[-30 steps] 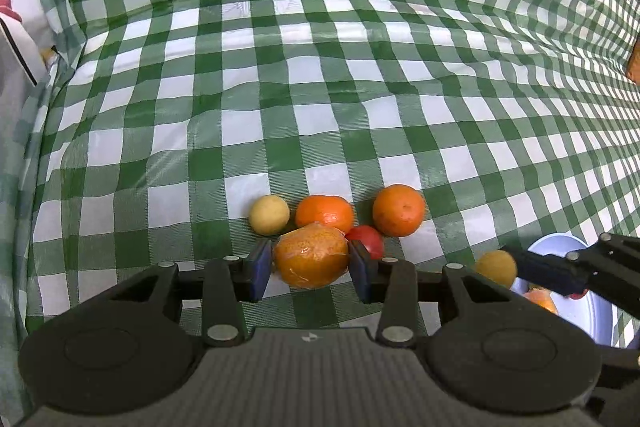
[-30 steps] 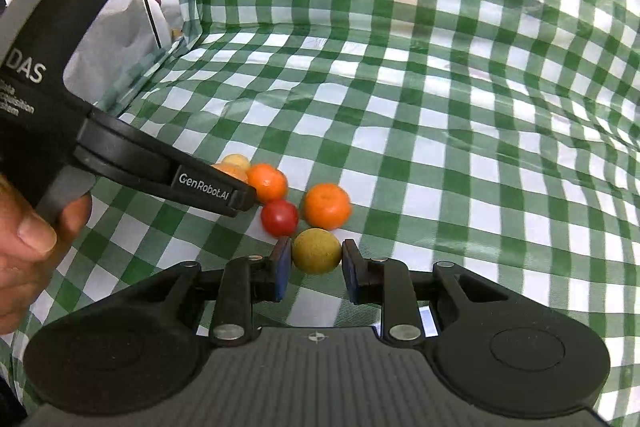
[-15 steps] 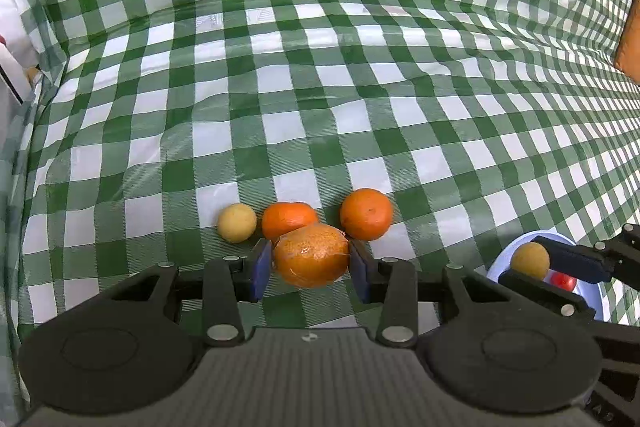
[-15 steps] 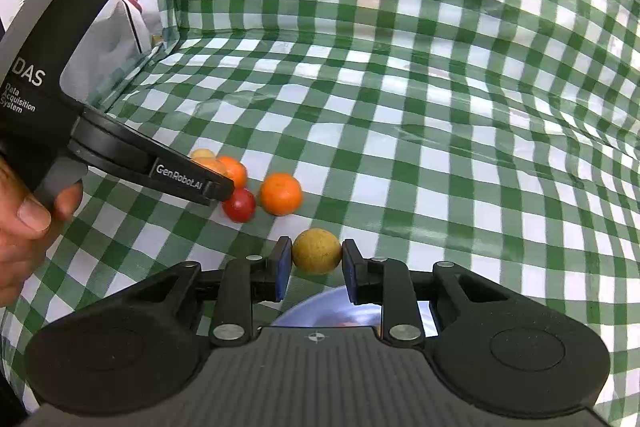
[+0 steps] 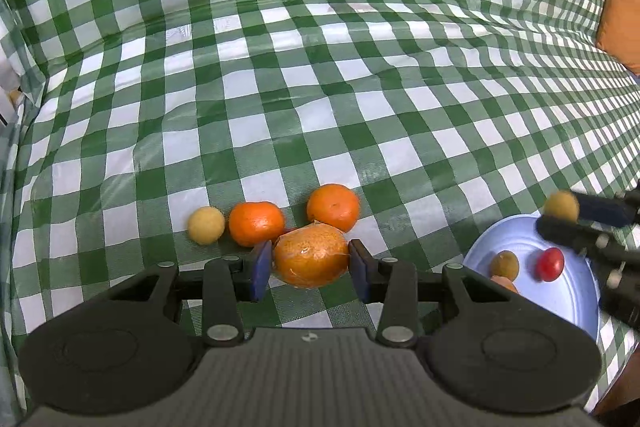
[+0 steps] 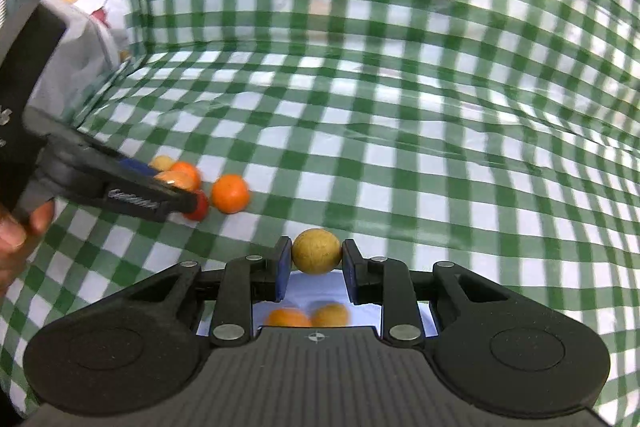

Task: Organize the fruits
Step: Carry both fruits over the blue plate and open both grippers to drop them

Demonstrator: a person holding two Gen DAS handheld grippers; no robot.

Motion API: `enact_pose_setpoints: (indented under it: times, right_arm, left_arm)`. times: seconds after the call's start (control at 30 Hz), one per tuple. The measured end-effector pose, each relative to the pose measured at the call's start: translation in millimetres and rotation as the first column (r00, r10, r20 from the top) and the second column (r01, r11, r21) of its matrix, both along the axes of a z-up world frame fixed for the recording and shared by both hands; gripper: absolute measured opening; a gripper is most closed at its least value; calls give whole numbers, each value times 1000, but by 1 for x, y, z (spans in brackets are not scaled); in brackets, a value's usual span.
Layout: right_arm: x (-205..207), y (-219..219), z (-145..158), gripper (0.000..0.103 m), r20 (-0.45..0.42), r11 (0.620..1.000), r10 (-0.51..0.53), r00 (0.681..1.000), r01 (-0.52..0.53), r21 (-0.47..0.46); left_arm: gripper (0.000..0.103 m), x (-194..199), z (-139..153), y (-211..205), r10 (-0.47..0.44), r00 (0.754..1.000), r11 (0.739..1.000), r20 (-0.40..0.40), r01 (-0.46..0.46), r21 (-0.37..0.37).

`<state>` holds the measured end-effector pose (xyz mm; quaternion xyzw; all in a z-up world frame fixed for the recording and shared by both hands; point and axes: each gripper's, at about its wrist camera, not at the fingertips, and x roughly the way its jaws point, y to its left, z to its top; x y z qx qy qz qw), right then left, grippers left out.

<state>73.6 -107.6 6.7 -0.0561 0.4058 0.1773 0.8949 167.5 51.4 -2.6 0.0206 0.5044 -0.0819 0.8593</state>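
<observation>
Two fruits are held in the grippers above the checked counter.

A wrapped orange (image 5: pixel 311 255) is clamped in the left gripper (image 5: pixel 311 265); a yellow-brown fruit (image 6: pixel 317 251) is pinched in the right gripper (image 6: pixel 316 269) over the pale blue plate (image 5: pixel 568 301), where a red fruit (image 5: pixel 550 264) and a brownish fruit (image 5: pixel 505 264) lie. Two oranges (image 5: pixel 256 223) and a pale yellow fruit (image 5: pixel 206 225) rest on the green-checked cloth (image 5: pixel 320 67) just beyond the left gripper.

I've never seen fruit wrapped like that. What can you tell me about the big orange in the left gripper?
The big orange is the largest fruit in view, round, slightly flattened, dimpled, and seemingly sealed in glossy clear film that wrinkles at its edges. The left gripper clamps it by its sides between blue pads, in front of the fruits on the checked cloth.
</observation>
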Motion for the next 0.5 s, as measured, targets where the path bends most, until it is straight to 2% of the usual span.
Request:
enact_pose_setpoints:
  times: [0.3, 0.4, 0.5]
  right_arm:
    - [6, -50, 4, 28, -14, 992, -125, 992, 125, 10]
    - [4, -58, 4, 28, -24, 992, -125, 992, 125, 3]
    - [-1, -61, 4, 28, -37, 995, -102, 994, 102, -6]
  left_arm:
    - [45, -9, 10, -13, -68, 997, 997, 30, 68, -27]
    - [45, -18, 15, -27, -129, 990, 990, 51, 131, -47]
    - [45, -31, 17, -47, -226, 972, 970, 59, 230, -74]
